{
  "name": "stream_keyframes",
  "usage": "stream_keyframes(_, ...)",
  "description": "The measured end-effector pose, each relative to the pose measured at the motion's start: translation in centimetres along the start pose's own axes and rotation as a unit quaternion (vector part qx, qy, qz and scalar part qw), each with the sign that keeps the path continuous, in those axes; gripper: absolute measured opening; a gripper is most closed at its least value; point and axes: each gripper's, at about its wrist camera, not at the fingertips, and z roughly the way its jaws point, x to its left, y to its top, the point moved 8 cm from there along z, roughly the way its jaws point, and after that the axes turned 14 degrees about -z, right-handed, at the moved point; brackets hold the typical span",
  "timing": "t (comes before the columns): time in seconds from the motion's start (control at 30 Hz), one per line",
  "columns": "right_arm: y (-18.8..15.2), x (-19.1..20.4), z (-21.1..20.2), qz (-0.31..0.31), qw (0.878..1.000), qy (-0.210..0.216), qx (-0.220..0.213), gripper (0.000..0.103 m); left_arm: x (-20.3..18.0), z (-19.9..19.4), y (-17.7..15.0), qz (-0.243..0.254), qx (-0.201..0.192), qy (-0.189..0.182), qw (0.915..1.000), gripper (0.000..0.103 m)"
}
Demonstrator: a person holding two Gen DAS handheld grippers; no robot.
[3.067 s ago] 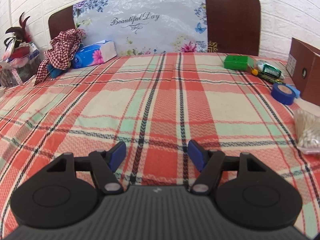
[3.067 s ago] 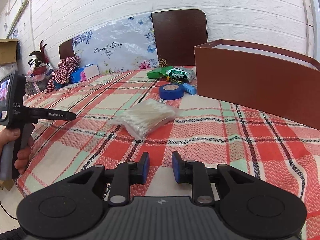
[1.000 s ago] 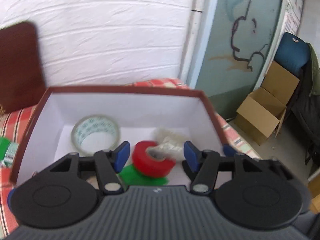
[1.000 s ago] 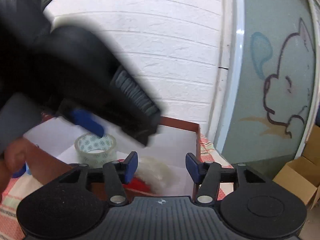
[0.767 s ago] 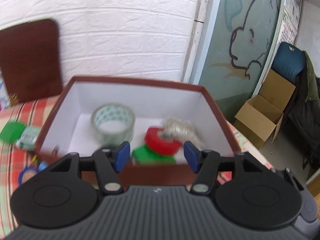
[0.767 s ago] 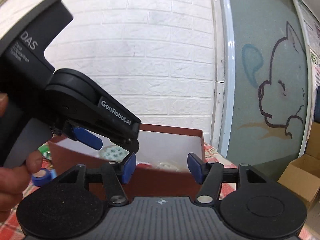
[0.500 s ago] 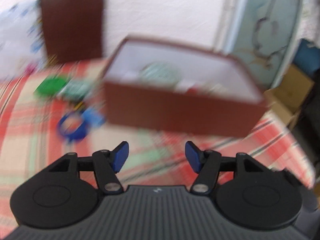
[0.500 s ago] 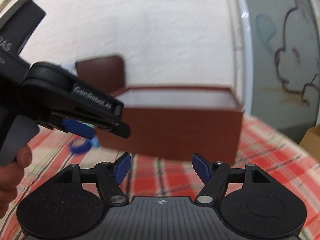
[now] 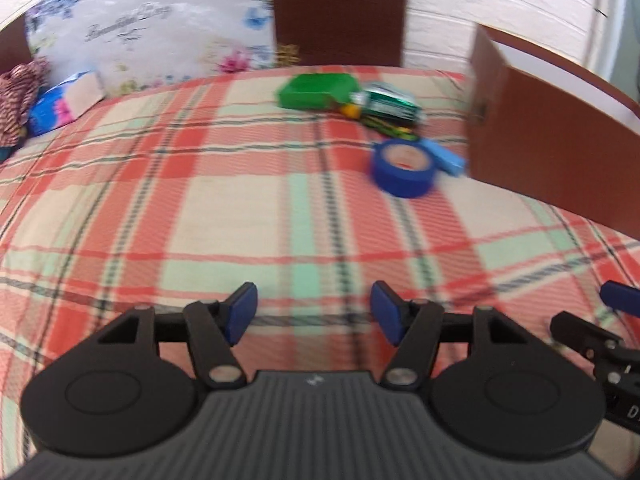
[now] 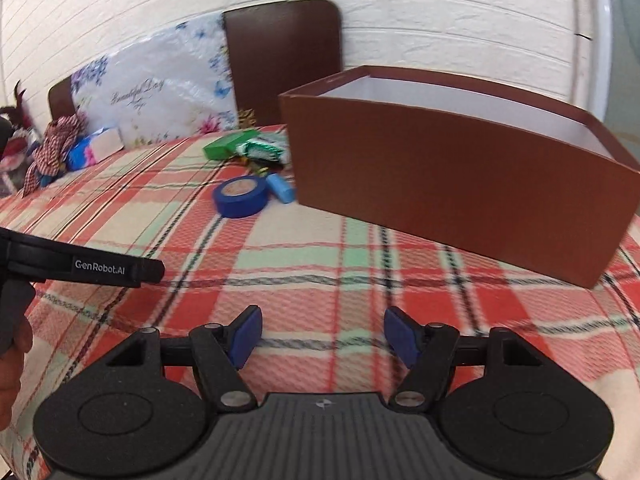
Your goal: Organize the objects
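A brown box with a white inside stands on the plaid bed cover, right of centre; it also shows in the left wrist view. Left of it lie a blue tape roll, a small blue piece, a green box and a green packet. My left gripper is open and empty above the cover. My right gripper is open and empty in front of the box. The box's contents are hidden.
A floral cushion and a dark headboard stand against the white brick wall. A tissue pack and a checked cloth lie at the far left. The left gripper's body reaches in from the left.
Both grippers have pulled back and down from above the box to low over the bed cover. The view has swung left, so the tape roll and green box show again.
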Motion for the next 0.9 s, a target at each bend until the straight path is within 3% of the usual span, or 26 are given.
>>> stream_keyframes(0.23, 2.5, 3.4, 3.1, -0.038, 0.999, 0.032, 0.009, 0.071, 7.3, 1.0, 1.8, -0.011, -0.066, 0.037, 0.9971, 0.086)
stream_keyframes(0.33, 4.1, 4.6, 5.3, -0.051, 0.998, 0.037, 0.004, 0.072, 9.4, 1.0, 2.3, -0.043, -0.077, 0.018, 0.9960, 0.088)
stream_keyframes(0.47, 7.1, 5.5, 9.0, -0.044, 0.998, 0.054, -0.005, 0.071, 9.5, 1.0, 2.3, -0.055, -0.087, -0.008, 0.9946, 0.093)
stream_keyframes(0.6, 9.3, 5.5, 12.7, -0.036, 0.999, 0.039, -0.006, 0.080, 9.5, 1.3, 2.3, -0.061, -0.088, -0.015, 0.9942, 0.094)
stream_keyframes(0.67, 9.7, 5.4, 13.3, -0.036, 0.999, 0.027, -0.009, 0.073, 9.4, 1.4, 2.2, -0.058, -0.087, -0.013, 0.9945, 0.094)
stream_keyframes(0.7, 9.7, 5.3, 13.2, -0.036, 0.999, 0.021, -0.012, 0.057, 9.4, 1.5, 2.2, -0.057, -0.086, -0.012, 0.9946, 0.094)
stream_keyframes(0.9, 7.7, 5.7, 10.1, -0.050, 0.998, 0.041, -0.008, 0.056, 9.3, 1.5, 2.2, -0.054, -0.084, -0.012, 0.9949, 0.095)
